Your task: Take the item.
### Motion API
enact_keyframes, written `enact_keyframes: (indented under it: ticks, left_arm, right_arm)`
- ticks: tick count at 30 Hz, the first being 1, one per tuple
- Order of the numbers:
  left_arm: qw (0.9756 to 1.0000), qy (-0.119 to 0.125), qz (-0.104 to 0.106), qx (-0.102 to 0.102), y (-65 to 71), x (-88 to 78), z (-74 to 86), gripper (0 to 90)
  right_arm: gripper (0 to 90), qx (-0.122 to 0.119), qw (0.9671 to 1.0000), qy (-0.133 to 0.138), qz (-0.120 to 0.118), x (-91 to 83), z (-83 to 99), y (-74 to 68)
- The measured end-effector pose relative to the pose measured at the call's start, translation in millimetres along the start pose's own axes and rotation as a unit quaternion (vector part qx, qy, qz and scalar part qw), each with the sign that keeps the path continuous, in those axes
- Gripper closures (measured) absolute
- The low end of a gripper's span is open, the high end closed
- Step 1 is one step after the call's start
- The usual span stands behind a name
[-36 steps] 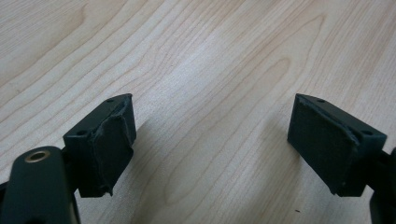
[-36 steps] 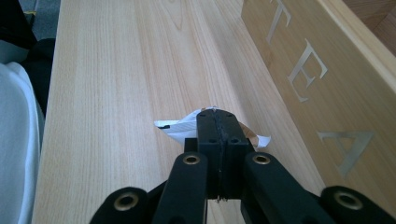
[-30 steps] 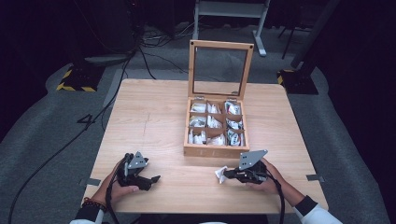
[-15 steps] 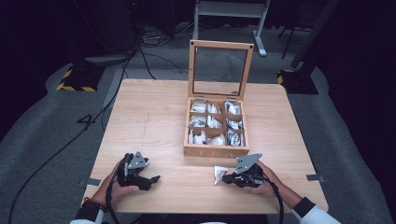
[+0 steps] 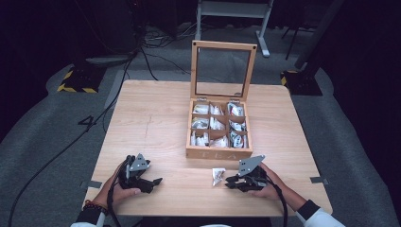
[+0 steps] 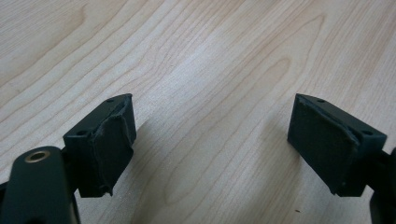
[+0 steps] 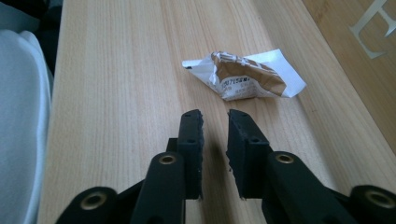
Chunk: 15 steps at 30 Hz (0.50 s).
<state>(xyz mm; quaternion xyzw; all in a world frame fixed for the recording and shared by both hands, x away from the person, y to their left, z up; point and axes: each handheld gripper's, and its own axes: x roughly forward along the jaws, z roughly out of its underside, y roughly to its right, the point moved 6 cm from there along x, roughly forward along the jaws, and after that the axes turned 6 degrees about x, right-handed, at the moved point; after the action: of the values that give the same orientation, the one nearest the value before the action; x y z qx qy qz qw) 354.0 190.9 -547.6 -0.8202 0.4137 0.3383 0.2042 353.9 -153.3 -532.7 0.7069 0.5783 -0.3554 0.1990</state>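
left gripper (image 5: 153,181): resting at near-left of table (image 5: 156,118), jaws spread wide over bare wood, nothing between them (idle).
right gripper (image 5: 230,179): near-right, jaws have just been opening, now a narrow gap, nothing between the pads (image 7: 194,140); released, not grasping.
sachet (image 5: 218,175): lying flat on the table just ahead of the right gripper's tips, apart from them, just in front of the tea box (image 5: 218,153) front wall.
sachet look: small white paper packet with a brown panel and fine print (unreadable), crumpled, one edge ragged, corners lifted; in right gripper view at (image 7: 245,75).
progress: one sachet out of the box and set down, release looks done.
left to do: judging by layout, more sachets (image 5: 217,124) to go; compartments further back look stocked with white packets, count per cell unclear.
lid (image 5: 223,68): glass-paned frame standing upright at the box's far edge, open, no obstruction to the next reach.
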Motion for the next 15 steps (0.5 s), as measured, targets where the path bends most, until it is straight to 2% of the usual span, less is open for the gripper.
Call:
enact_keyframes:
  ticks: [6,10,15]
  left_arm:
    - [1.0000,0.000,0.000,0.001,-0.1,0.0,0.0,15.8]
    - [1.0000,0.000,0.000,0.000,0.2,-0.1,0.1,15.8]
    - [1.0000,-0.001,-0.002,0.001,-0.2,0.3,-0.4,15.8]
  right_arm:
    - [66.7,0.004,0.9999,0.008,0.012,-7.3,-0.3,1.0]
    - [63.3,0.018,0.9993,0.024,0.025,-18.8,1.8,4.3]
    - [60.1,0.024,0.9980,0.039,0.044,-36.1,2.6,9.1]
